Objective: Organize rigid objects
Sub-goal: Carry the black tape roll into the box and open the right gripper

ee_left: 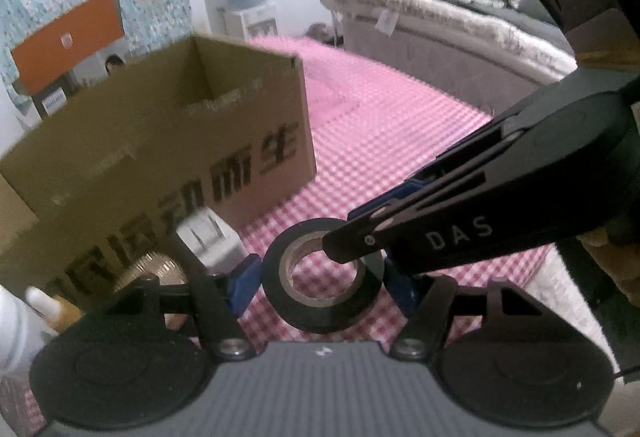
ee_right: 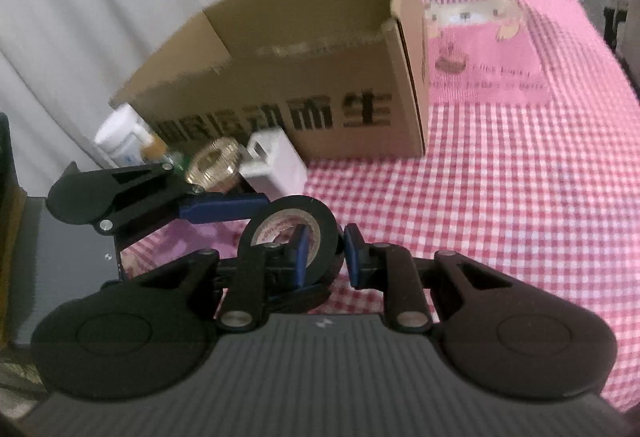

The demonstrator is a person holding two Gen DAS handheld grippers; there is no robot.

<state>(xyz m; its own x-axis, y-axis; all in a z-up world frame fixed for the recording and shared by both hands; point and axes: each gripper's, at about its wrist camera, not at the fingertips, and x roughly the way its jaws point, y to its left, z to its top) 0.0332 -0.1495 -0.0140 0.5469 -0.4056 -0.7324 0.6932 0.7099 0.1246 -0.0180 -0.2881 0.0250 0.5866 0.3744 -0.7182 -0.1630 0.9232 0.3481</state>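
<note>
Right tongs [ee_right: 328,253] clenched on tape [ee_right: 288,207]: one finger through the core, the other outside the wall. Left tongs [ee_left: 320,277] spanning the same roll across its width, pads seemingly pressed on the rim. Tape over checked cloth [ee_left: 400,141]; open-topped box [ee_left: 160,141] at eleven o'clock.

Advised: free one grip fully before moving off, then carry over the box rim and lower inside.

Lettering: "DAS" on right finger. Bold Chinese characters on box front, ending "而生". Core print illegible.
</note>
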